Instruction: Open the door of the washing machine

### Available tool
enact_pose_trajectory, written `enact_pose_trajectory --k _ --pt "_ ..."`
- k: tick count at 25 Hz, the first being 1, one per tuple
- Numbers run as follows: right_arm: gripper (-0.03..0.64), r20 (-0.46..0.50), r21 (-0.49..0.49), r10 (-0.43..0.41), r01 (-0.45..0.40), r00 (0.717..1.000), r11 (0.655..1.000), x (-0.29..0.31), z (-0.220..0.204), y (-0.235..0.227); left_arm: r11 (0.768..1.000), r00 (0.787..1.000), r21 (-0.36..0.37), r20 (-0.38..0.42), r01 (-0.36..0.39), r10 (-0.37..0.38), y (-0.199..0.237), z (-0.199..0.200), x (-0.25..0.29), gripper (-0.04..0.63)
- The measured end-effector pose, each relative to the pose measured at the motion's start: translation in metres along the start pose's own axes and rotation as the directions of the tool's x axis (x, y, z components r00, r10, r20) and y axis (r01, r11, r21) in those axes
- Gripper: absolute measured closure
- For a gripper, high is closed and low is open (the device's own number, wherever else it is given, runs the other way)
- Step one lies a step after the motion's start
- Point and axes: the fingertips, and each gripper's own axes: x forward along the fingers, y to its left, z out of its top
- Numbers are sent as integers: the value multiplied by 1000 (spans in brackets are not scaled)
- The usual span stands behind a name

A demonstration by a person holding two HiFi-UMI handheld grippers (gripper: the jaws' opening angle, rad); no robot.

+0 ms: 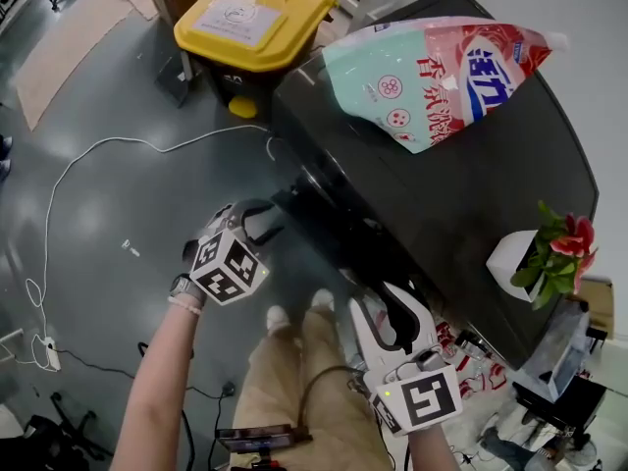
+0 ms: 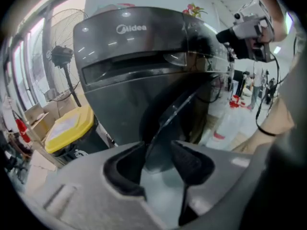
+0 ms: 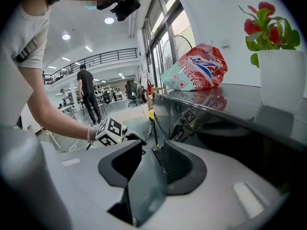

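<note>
Detergent bag (image 1: 442, 72) and potted plant (image 1: 538, 255) sit atop the washing machine (image 1: 461, 199) (well apart); bin (image 1: 253, 18) apparently just beside it.

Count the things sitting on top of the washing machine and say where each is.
2. In the head view, a detergent bag lies at the far end of the washing machine, and a flower pot stands near its right edge. Others may be out of frame.

One washing machine (image 1: 461, 204), two grippers (image 1: 257, 221) (image 1: 383, 307), one detergent bag (image 1: 442, 77), one yellow-lidded bin (image 1: 255, 18), one potted plant (image 1: 559, 253)
</note>
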Motion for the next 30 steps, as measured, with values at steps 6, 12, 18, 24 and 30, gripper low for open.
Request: enact_pose_trajectory --k 6,12,18,24,30 --pt "488 -2 4 5 -5 1000 1000 4 -6 -3 997 997 73 -70 25 -20 2 -14 23 428" --pt "488 -8 5 6 -6 1000 1000 6 -12 -6 992 994 116 -101 49 -37 3 -15 40 445" --pt "488 -10 5 16 -16 1000 1000 6 -15 -6 990 993 123 -97 73 -61 2 -16 41 459" --pt "488 -18 3 21 -21 1000 1000 7 -20 -4 990 993 124 -105 73 -60 2 -16 40 471" --pt "488 -33 -18 23 -24 999 1000 9 -23 -3 994 994 90 -95 65 -56 1 -19 37 476"
